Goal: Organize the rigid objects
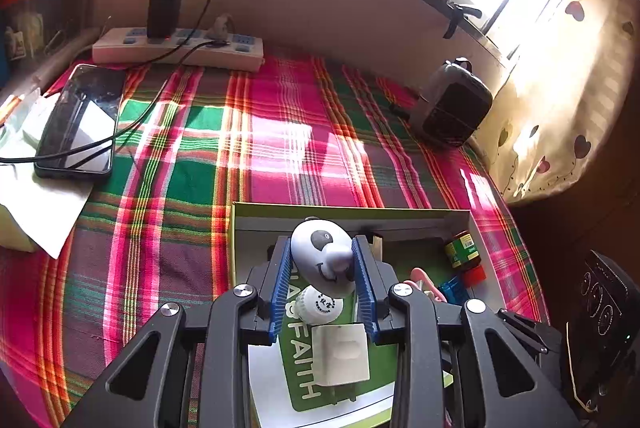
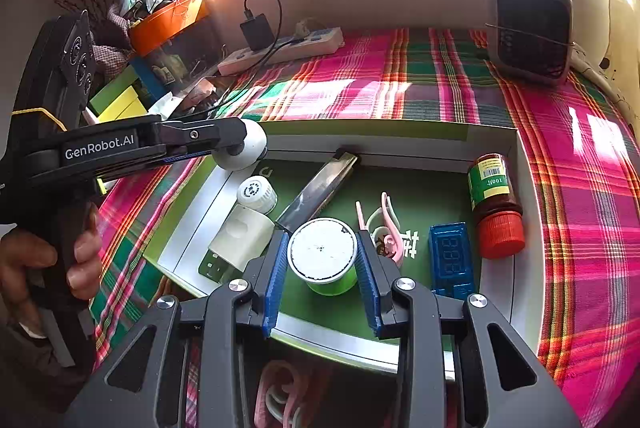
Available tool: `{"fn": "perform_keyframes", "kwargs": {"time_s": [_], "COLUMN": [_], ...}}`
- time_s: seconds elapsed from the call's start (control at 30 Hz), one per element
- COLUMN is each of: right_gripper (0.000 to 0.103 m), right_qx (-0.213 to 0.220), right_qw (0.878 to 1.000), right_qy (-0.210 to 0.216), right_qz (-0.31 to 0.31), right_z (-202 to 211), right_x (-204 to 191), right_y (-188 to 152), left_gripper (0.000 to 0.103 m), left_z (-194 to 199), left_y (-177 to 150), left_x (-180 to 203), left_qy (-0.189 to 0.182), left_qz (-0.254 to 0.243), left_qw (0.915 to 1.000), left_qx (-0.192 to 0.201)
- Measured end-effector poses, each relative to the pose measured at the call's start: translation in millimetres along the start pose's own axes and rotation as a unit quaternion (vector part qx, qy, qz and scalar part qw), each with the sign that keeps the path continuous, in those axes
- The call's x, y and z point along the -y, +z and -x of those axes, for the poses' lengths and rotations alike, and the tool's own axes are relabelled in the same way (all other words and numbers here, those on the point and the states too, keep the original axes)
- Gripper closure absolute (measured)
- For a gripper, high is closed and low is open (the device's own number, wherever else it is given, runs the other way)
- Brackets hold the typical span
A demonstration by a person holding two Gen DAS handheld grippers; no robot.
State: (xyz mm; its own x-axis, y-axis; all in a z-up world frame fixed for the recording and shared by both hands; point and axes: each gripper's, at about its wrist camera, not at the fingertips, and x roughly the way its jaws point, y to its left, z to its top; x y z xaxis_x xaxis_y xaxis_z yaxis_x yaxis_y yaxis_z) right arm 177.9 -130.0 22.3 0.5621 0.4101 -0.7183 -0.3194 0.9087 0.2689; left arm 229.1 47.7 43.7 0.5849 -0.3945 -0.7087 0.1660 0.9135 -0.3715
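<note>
Panda toy [image 1: 325,256] clamped in left hand-held gripper [image 1: 322,264], green spool [image 2: 323,256] in right [image 2: 322,260], spool's underside hidden.

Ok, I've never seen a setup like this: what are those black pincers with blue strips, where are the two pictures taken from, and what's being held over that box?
There is no robot here. A person holds a black hand-held gripper in each hand; each carries a wide-angle camera looking along its two blue-padded fingers.

The left camera shows the left gripper clamped on a white egg-shaped panda figure. The right camera shows the right gripper clamped on a green spool with a white top; the left gripper appears at its left edge, with the person's hand on the handle.

Both hang over a shallow green-and-white cardboard box on a pink-and-green plaid cloth. Inside lie a brown bottle with a red cap, a blue digital display module, a white round cap and a white plug adapter.
</note>
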Motion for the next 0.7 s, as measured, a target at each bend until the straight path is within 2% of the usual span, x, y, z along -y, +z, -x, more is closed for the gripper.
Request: {"fn": "perform_keyframes", "kwargs": {"time_s": [0.7], "right_gripper": [0.068], "right_qx": [0.002], "right_qw": [1.000], "right_qy": [-0.004], "right_qz": [0.012], "right_z": [-7.1], "right_x": [-5.0], "right_y": [0.1], "left_gripper": [0.074], "left_z": [-26.7], "left_y": [-0.2], "left_x": [-3.3], "left_qy": [0.004], "left_qz": [0.001], "left_qw": [0.9998], "left_qx": [-0.020]}}
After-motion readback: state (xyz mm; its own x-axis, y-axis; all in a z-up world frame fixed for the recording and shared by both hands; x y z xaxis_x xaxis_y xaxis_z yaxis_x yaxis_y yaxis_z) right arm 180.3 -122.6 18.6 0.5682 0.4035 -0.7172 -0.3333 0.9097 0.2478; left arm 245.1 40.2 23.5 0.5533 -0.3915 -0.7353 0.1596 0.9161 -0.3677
